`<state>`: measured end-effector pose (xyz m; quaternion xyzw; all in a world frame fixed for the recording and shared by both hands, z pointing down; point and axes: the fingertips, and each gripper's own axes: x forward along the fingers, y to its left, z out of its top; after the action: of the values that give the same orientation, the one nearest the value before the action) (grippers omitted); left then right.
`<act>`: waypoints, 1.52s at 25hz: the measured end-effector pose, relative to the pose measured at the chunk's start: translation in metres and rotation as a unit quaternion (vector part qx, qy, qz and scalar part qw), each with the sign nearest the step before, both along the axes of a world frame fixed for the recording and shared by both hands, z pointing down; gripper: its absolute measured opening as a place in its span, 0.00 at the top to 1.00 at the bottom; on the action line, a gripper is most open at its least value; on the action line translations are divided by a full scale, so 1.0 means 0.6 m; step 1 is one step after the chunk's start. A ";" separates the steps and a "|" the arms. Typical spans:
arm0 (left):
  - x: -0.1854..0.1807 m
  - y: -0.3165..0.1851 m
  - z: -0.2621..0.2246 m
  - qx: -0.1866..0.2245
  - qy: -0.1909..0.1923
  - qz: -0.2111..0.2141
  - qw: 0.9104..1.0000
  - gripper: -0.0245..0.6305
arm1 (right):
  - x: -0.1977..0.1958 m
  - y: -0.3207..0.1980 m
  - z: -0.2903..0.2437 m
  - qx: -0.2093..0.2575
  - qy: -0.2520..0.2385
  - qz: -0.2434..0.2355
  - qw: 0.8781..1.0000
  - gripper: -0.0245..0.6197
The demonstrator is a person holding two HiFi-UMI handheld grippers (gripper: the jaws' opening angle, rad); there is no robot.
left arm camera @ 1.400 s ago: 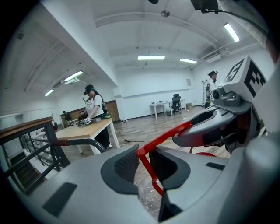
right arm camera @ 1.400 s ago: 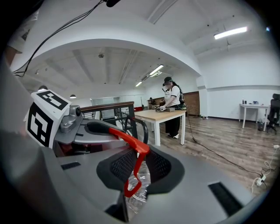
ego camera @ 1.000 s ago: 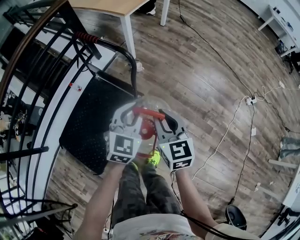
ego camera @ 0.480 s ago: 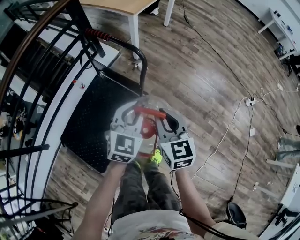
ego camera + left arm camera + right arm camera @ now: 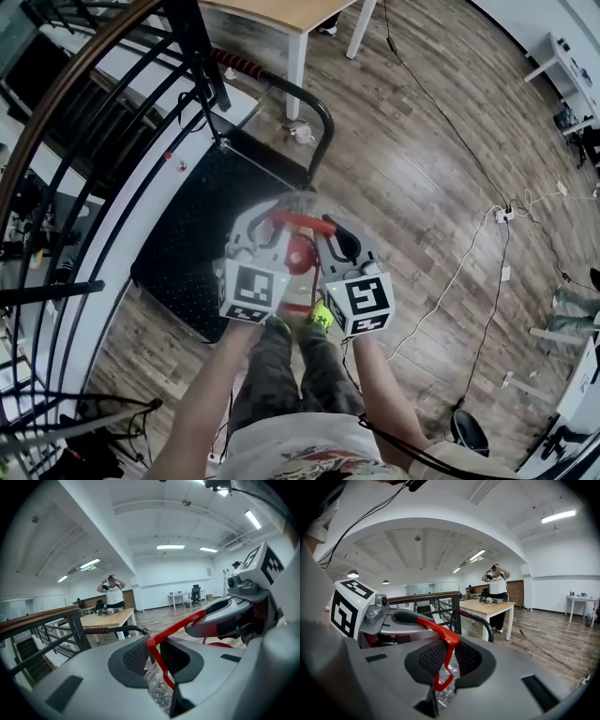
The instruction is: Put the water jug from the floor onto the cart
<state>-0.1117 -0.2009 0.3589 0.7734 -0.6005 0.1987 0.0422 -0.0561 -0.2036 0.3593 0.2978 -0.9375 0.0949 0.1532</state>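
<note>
**Head view:** The water jug (image 5: 300, 255), clear of the floor, had been carried forward to hang at the edge of the cart (image 5: 187, 225) and its black deck, not yet set down.

**Left gripper view:** The left claw (image 5: 152, 654) stayed clamped on the jug's red handle (image 5: 177, 626).

**Right gripper view:** The right claw (image 5: 447, 660), having just been closing, pinched the same handle, so the lift looked secure.

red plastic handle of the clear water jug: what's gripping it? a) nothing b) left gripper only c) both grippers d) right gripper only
c: the left gripper and the right gripper, whose jaws have just been closing, both clamp the red plastic handle
</note>
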 end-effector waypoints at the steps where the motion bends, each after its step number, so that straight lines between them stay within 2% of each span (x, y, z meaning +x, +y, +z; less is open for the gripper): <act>1: -0.011 0.007 -0.003 0.002 0.001 -0.003 1.000 0.85 | -0.010 0.007 0.000 0.000 0.002 -0.003 1.000 0.88; 12: -0.156 0.068 -0.027 0.014 -0.001 -0.047 0.999 0.85 | -0.157 0.059 -0.025 0.012 0.000 -0.050 0.999 0.88; 21: -0.245 0.106 -0.022 0.017 -0.011 -0.113 0.993 0.85 | -0.250 0.085 -0.025 0.012 -0.011 -0.122 0.992 0.88; 32: -0.332 0.117 -0.007 -0.004 -0.013 -0.226 0.974 0.85 | -0.343 0.077 -0.006 -0.011 -0.016 -0.235 0.972 0.89; 38: -0.360 0.112 0.003 -0.012 -0.016 -0.266 0.964 0.85 | -0.375 0.066 0.004 -0.021 -0.018 -0.276 0.961 0.89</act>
<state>-0.3278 -0.1337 0.3607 0.5819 -0.7828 0.1997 0.0928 -0.2811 -0.1641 0.3620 0.0222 -0.9836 0.0742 0.1629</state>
